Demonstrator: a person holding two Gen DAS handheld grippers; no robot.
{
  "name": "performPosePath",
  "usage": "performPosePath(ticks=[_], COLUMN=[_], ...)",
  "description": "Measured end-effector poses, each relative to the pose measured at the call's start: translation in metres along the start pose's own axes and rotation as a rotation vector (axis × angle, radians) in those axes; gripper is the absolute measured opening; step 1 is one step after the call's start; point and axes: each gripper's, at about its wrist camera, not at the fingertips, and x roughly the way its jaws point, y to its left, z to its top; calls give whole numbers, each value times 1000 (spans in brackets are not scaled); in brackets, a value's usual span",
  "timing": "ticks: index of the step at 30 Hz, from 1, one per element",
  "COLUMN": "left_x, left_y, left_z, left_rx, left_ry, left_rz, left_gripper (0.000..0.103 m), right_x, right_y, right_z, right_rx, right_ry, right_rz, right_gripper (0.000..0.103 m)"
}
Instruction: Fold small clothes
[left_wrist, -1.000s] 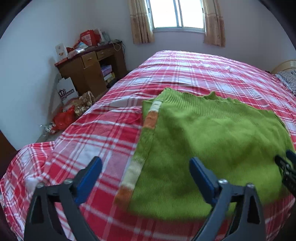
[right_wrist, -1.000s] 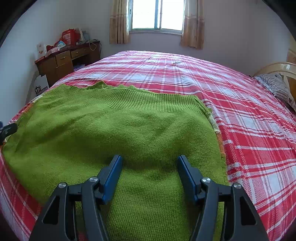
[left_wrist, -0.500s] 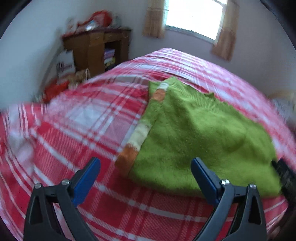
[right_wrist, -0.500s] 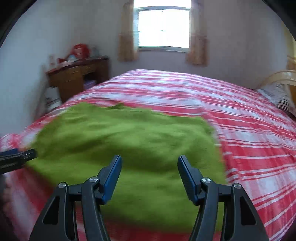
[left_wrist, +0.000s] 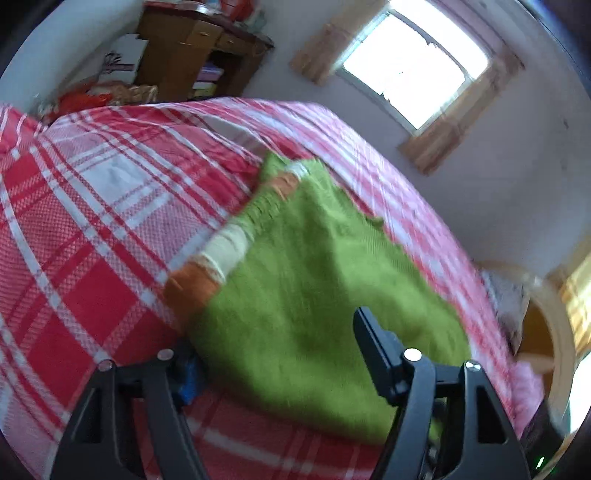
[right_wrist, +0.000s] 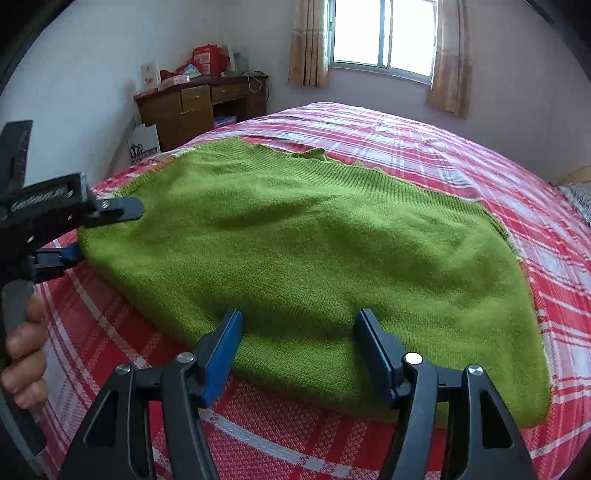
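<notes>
A green knitted sweater (right_wrist: 303, 243) lies flat on the red plaid bed (right_wrist: 461, 155). In the left wrist view the sweater (left_wrist: 317, 295) shows an orange and cream striped sleeve (left_wrist: 207, 269) along its left edge. My left gripper (left_wrist: 277, 354) is open and straddles the sweater's near left corner, one finger below the edge and one above. It also shows in the right wrist view (right_wrist: 99, 229) at that corner. My right gripper (right_wrist: 295, 350) is open, its fingers over the sweater's near edge.
A wooden desk (right_wrist: 199, 107) with clutter stands by the far left wall, a white bag (right_wrist: 144, 146) beside it. A window with curtains (right_wrist: 380, 33) is at the back. A pillow and headboard (left_wrist: 532, 295) lie at the right.
Both grippers pulled back and dropped to the sweater's near edge. The left gripper tilted and slid onto the near left corner. The sweater has not moved.
</notes>
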Motion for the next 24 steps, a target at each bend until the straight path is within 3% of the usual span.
performPosePath(ticks=[4, 6, 7, 10, 12, 15, 16, 17, 19, 21, 22, 24], left_x=[6, 8, 9, 3, 0, 0, 1, 3, 8, 8, 6, 1], left_y=[0, -4, -5, -7, -13, -12, -13, -12, -10, -14, -21, -34], left_z=[6, 7, 7, 4, 3, 4, 5, 5, 7, 8, 9, 9], left_rx=[-54, -47, -41, -16, 33, 48, 41, 32, 15, 19, 54, 119], left_ry=[-23, -27, -24, -33, -48, -53, -51, -48, -39, -50, -68, -98], left_rz=[2, 20, 34, 40, 56, 74, 74, 77, 77, 82, 84, 97], left_gripper=[71, 44, 14, 14, 14, 17, 20, 31, 42, 38, 16, 13], right_x=[-1, -1, -2, -8, -19, -15, -10, -1, 8, 5, 4, 2], right_y=[-1, -2, -2, -5, -6, -1, 1, 5, 13, 17, 15, 6], right_z=[2, 2, 1, 6, 10, 15, 15, 12, 7, 8, 6, 5], right_rx=[-4, 0, 4, 26, 58, 88, 91, 92, 62, 45, 52, 98], right_ry=[-4, -10, -13, -24, -68, -43, -26, 7, 28, 21, 18, 9], right_rz=[-1, 4, 7, -3, 44, 91, 109, 122, 99, 86, 95, 137], right_gripper=[65, 65, 65, 65, 64, 53, 52, 52, 52, 52, 52, 52])
